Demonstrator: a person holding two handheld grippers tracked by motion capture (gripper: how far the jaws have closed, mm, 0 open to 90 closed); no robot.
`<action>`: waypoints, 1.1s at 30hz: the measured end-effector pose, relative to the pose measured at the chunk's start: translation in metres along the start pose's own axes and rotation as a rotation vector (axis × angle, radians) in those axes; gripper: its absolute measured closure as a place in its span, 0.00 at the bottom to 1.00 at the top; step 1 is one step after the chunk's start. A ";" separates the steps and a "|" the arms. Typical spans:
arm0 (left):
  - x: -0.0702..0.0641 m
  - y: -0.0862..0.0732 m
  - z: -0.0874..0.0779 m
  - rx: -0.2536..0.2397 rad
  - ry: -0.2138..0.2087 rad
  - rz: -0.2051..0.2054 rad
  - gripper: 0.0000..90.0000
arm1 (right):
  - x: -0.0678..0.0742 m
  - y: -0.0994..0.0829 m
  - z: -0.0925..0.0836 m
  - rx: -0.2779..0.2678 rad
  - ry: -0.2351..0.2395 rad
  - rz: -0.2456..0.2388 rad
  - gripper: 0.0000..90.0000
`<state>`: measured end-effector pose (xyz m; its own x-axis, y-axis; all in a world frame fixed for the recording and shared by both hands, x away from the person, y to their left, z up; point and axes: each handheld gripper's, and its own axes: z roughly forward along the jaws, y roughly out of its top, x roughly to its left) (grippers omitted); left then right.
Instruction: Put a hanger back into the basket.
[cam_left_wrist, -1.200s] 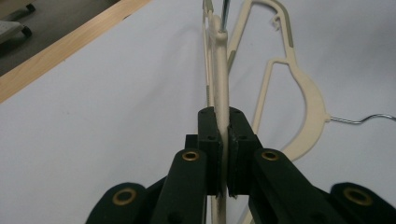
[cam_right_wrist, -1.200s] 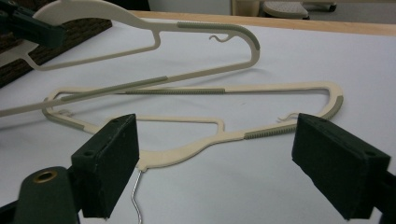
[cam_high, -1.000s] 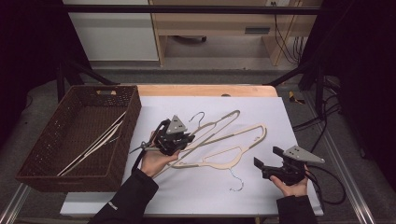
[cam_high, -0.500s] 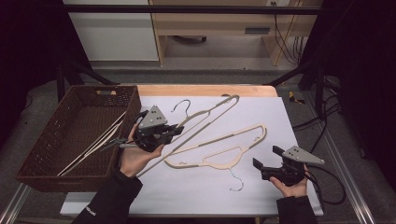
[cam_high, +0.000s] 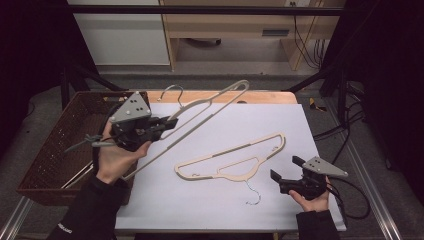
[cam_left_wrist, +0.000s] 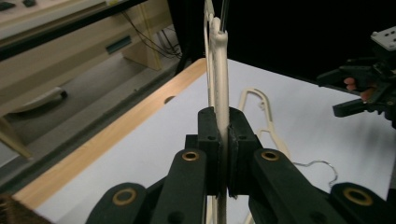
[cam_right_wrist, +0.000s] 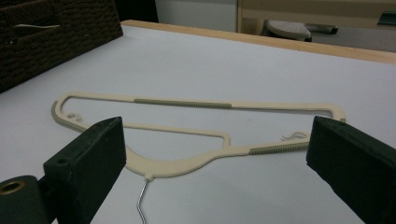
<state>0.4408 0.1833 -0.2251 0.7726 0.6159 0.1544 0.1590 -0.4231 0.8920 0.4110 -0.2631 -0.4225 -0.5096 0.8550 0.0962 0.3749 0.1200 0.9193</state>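
My left gripper (cam_high: 161, 126) is shut on a cream plastic hanger (cam_high: 210, 102) and holds it in the air over the table's left side, beside the basket. The hanger's wire hook (cam_high: 172, 90) points away from me. In the left gripper view the jaws (cam_left_wrist: 223, 156) pinch the hanger's bar (cam_left_wrist: 218, 70) edge-on. A second cream hanger (cam_high: 235, 160) lies flat on the white sheet, its hook toward me. My right gripper (cam_high: 281, 179) rests open near the front right, and this hanger (cam_right_wrist: 187, 103) lies just beyond its spread jaws (cam_right_wrist: 217, 144).
A dark wicker basket (cam_high: 55, 145) stands off the table's left edge with pale hanger pieces inside; it is also at the far left (cam_right_wrist: 56, 32) in the right gripper view. A wooden strip (cam_high: 260, 96) runs along the table's back edge. Cables hang at the right (cam_high: 345, 130).
My left gripper has lifted the held hanger off the table and carried it up and left toward the basket. The right gripper and the lying hanger have not moved.
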 end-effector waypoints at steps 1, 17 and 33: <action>0.006 0.004 -0.008 0.002 0.013 0.013 0.96 | 0.000 0.000 0.001 -0.002 -0.001 -0.002 0.05; 0.071 -0.015 -0.055 0.021 0.124 0.020 0.96 | -0.001 0.000 0.002 0.009 -0.005 -0.005 0.05; 0.135 -0.089 -0.086 0.111 0.247 -0.035 0.96 | 0.000 -0.001 0.003 0.021 -0.017 -0.004 0.05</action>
<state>0.4779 0.3617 -0.2472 0.5941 0.7690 0.2359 0.2594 -0.4608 0.8488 0.4133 -0.2617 -0.4248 -0.4979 0.8630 0.0857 0.3889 0.1339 0.9115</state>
